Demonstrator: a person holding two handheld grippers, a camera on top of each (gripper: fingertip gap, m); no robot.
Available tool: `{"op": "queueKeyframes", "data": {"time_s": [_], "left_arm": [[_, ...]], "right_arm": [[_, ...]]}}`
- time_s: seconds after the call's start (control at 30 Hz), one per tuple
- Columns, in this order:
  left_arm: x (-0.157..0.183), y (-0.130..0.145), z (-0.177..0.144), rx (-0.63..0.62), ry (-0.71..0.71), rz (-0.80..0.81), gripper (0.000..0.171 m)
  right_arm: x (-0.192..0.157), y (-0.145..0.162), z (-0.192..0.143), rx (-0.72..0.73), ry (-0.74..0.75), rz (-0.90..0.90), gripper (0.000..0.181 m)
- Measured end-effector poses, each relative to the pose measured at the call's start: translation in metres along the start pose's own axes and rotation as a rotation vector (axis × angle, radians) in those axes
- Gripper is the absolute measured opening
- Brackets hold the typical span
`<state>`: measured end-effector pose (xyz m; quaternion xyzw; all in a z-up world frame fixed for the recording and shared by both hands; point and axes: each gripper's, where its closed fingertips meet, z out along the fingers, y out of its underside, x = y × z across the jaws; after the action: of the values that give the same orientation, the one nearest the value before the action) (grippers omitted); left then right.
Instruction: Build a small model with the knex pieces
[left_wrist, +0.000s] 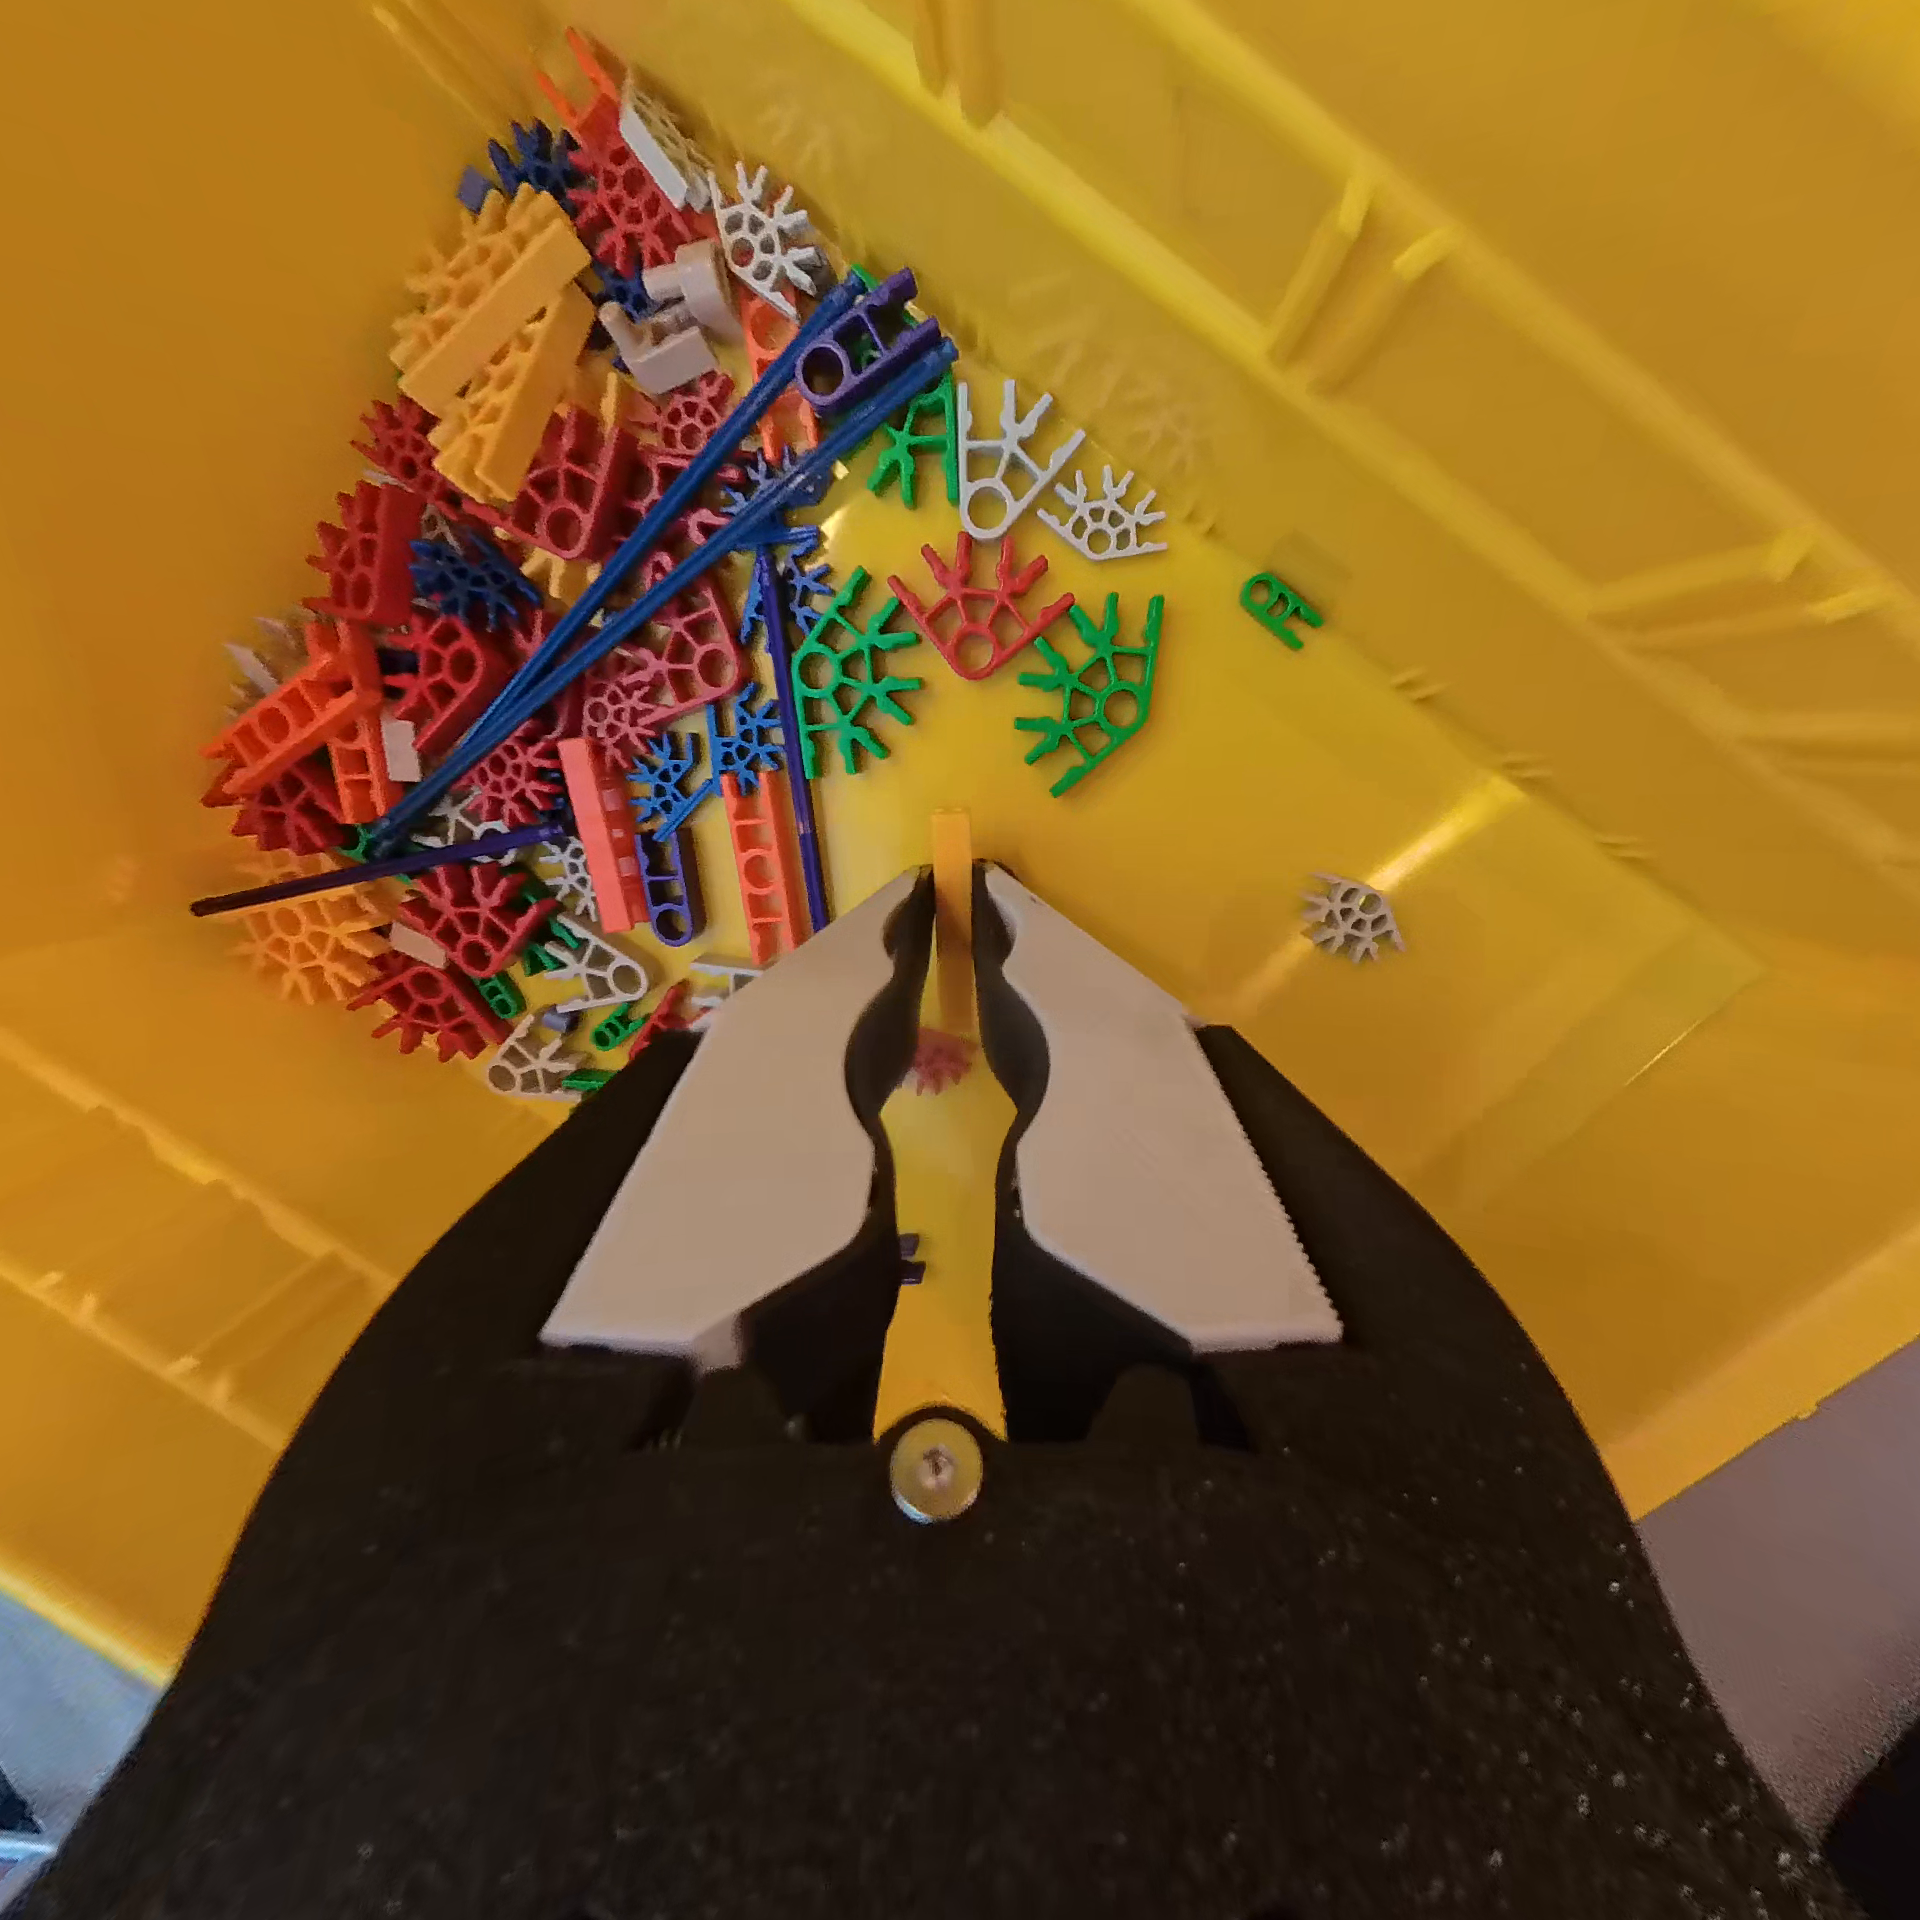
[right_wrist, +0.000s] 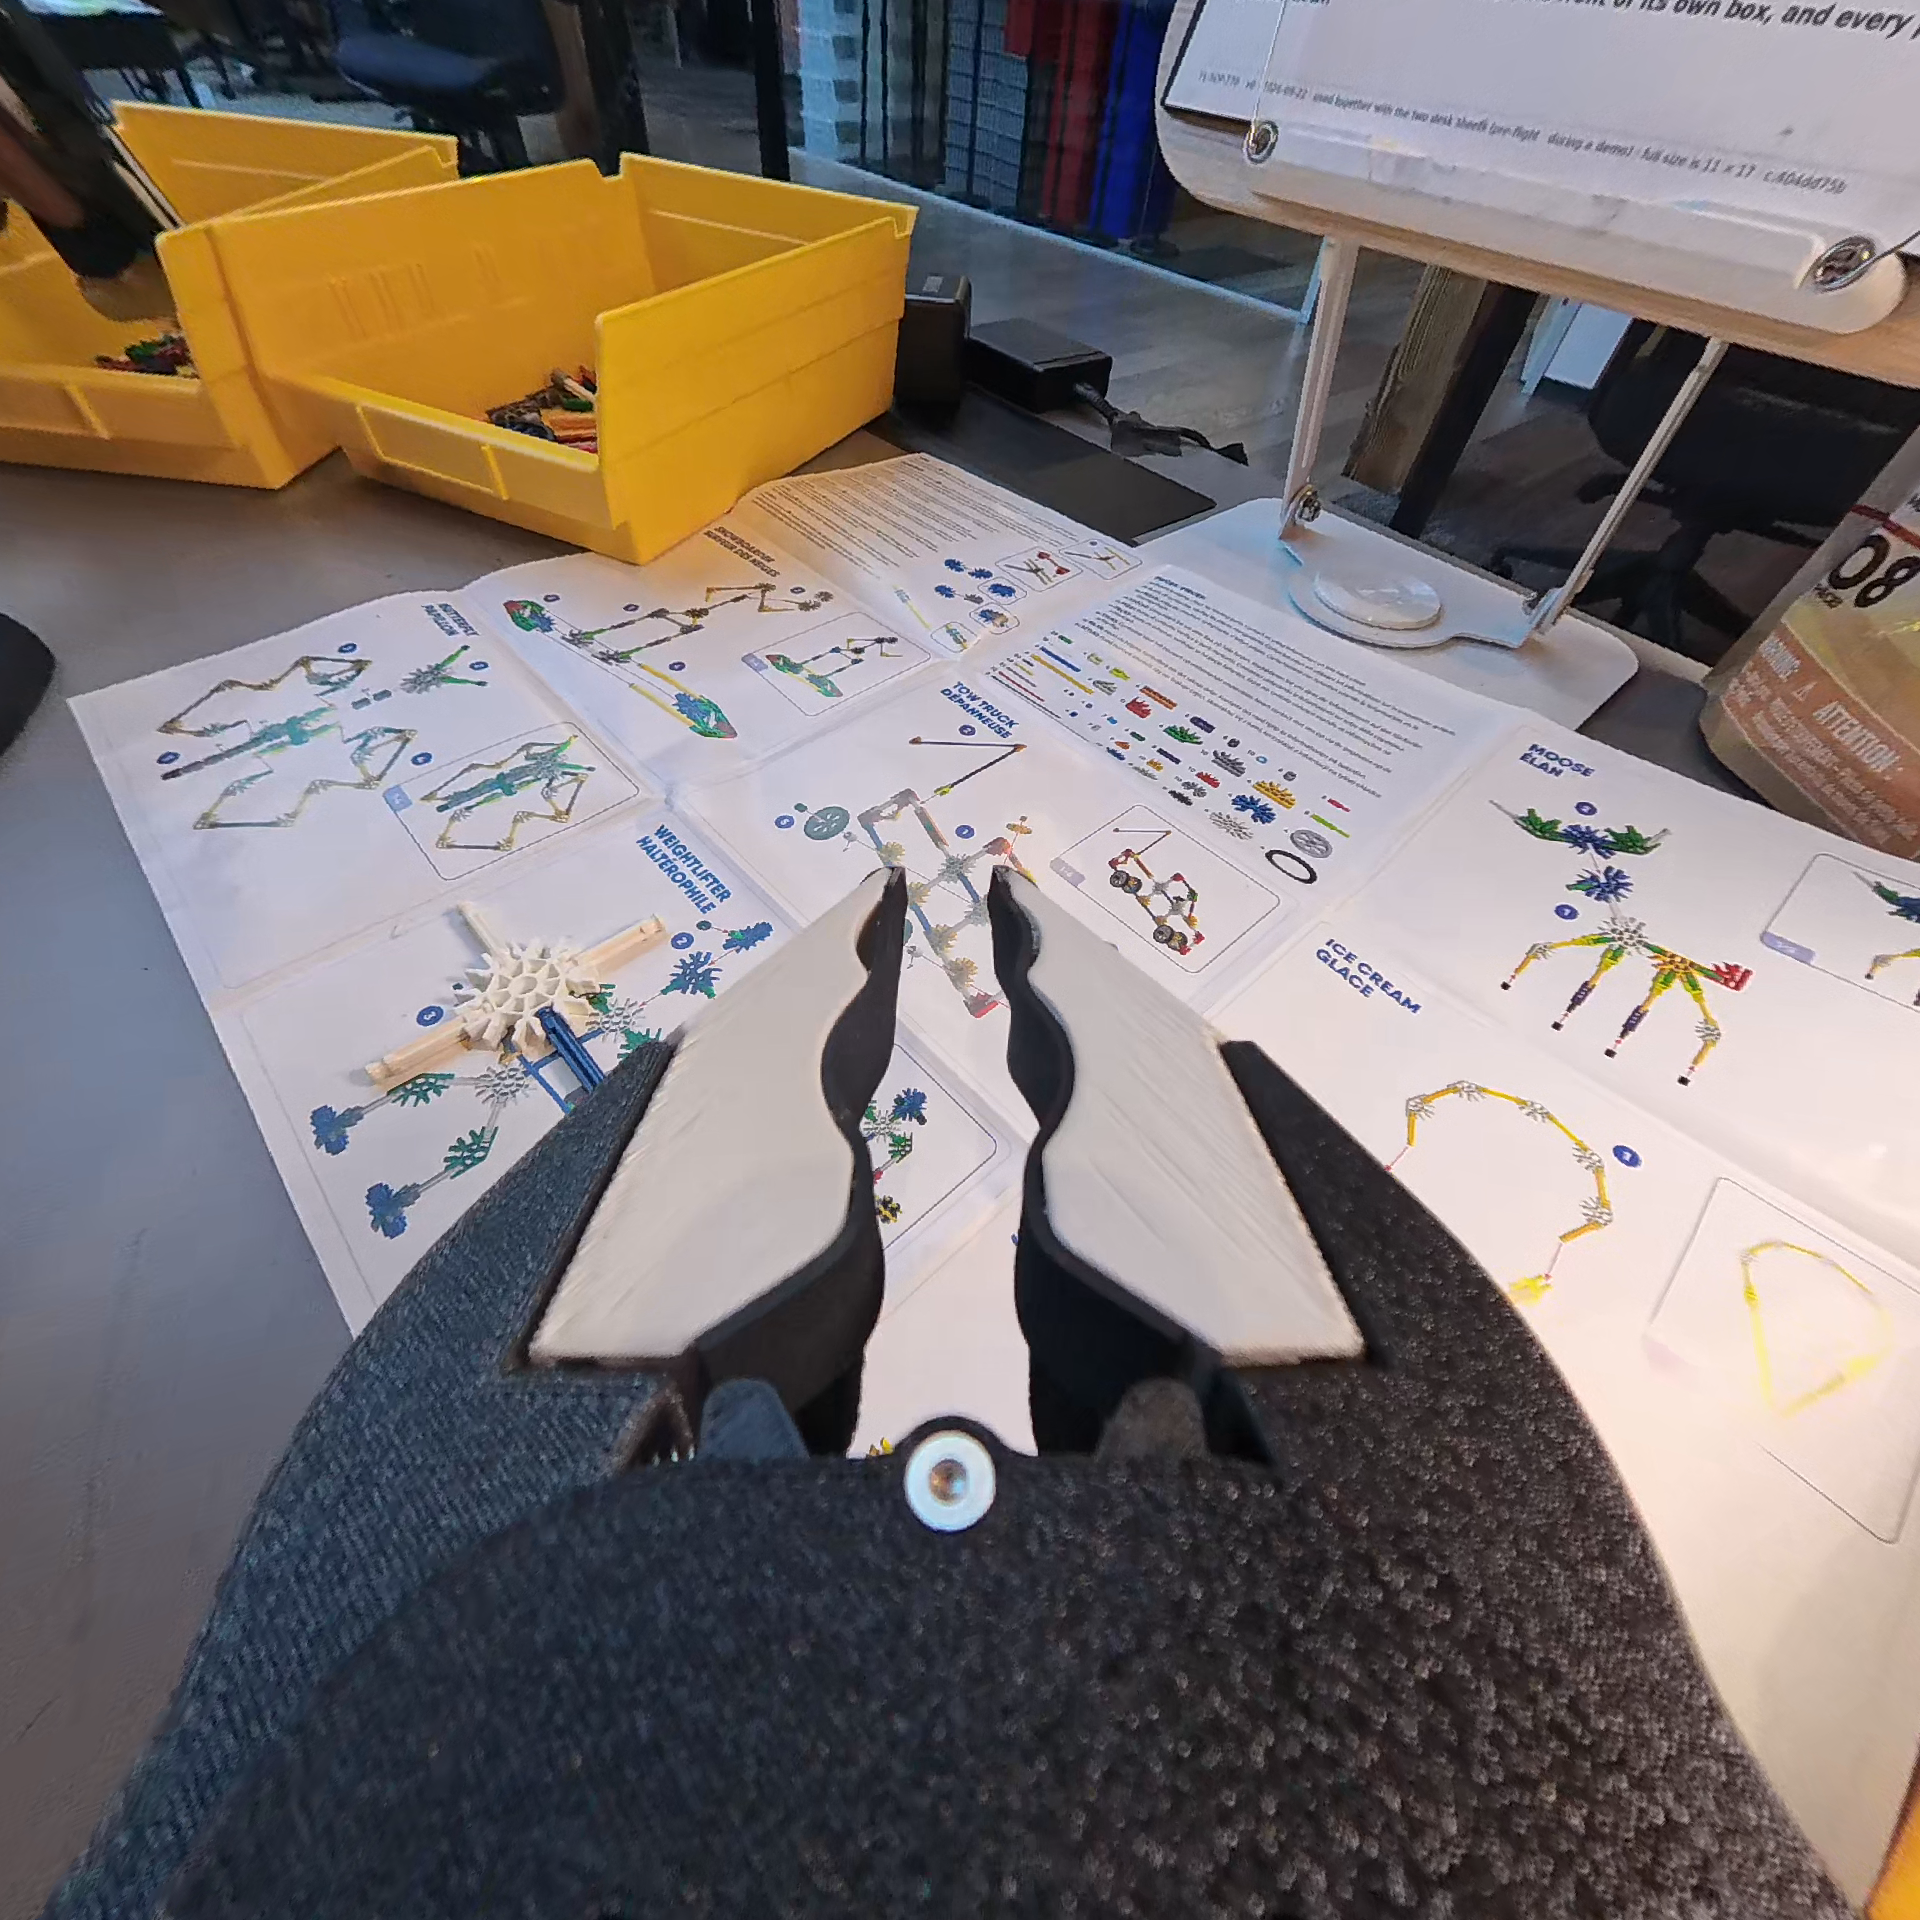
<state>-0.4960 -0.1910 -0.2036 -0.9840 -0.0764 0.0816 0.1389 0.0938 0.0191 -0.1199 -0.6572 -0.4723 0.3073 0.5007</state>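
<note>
On grey table (right_wrist: 156, 1039): instruction sheet (right_wrist: 727, 727).

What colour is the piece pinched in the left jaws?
Orange-yellow: a thin flat piece, held edge-on by the left gripper over the yellow bin. Left wrist view shows it best.

My left hand-held gripper (left_wrist: 951, 883) pinched a yellow rod (left_wrist: 951, 914) inside the yellow bin (left_wrist: 1455, 343); mixed connectors (left_wrist: 540, 623) lay heaped at ten o'clock.

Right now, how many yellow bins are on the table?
2. The left bin sits at the far left edge of the right wrist view. The right bin stands right beside it, just behind the instruction sheet. More could be hidden outside the picture.
</note>
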Motion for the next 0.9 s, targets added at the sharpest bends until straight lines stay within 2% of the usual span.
{"op": "queueKeyframes", "data": {"time_s": [0.17, 0.27, 0.37, 0.47, 0.6, 0.67, 0.73, 0.8, 0.9], "left_arm": [[0.005, -0.015, -0.044, 0.142, -0.065, 0.063, 0.003], [0.029, -0.030, -0.085, 0.251, -0.087, 0.159, 0.003], [0.091, -0.046, -0.124, 0.358, -0.065, 0.330, 0.004], [0.198, -0.058, -0.150, 0.452, 0.073, 0.562, 0.004], [0.358, -0.052, -0.139, 0.494, 0.335, 0.842, 0.004], [0.420, -0.049, -0.119, 0.519, 0.351, 0.961, 0.004], [0.464, -0.054, -0.097, 0.565, 0.255, 1.078, 0.004], [0.495, -0.056, -0.078, 0.571, 0.228, 1.137, 0.004], [0.510, -0.068, -0.058, 0.534, 0.234, 1.116, 0.004]], "right_arm": [[0.001, -0.002, -0.002, 0.011, -0.001, -0.001, 0.015], [-0.001, 0.000, 0.000, 0.007, -0.012, 0.008, 0.015], [-0.003, 0.002, 0.002, 0.000, -0.020, 0.008, 0.015], [-0.005, 0.002, 0.004, 0.000, -0.025, 0.012, 0.015], [-0.002, 0.002, 0.003, 0.004, -0.013, 0.012, 0.015], [0.003, 0.005, 0.003, -0.006, 0.020, -0.017, 0.015], [0.008, 0.007, 0.003, -0.018, 0.052, -0.044, 0.015], [0.010, 0.008, 0.003, -0.021, 0.062, -0.048, 0.015], [0.010, 0.008, 0.003, -0.017, 0.058, -0.043, 0.015]]}}
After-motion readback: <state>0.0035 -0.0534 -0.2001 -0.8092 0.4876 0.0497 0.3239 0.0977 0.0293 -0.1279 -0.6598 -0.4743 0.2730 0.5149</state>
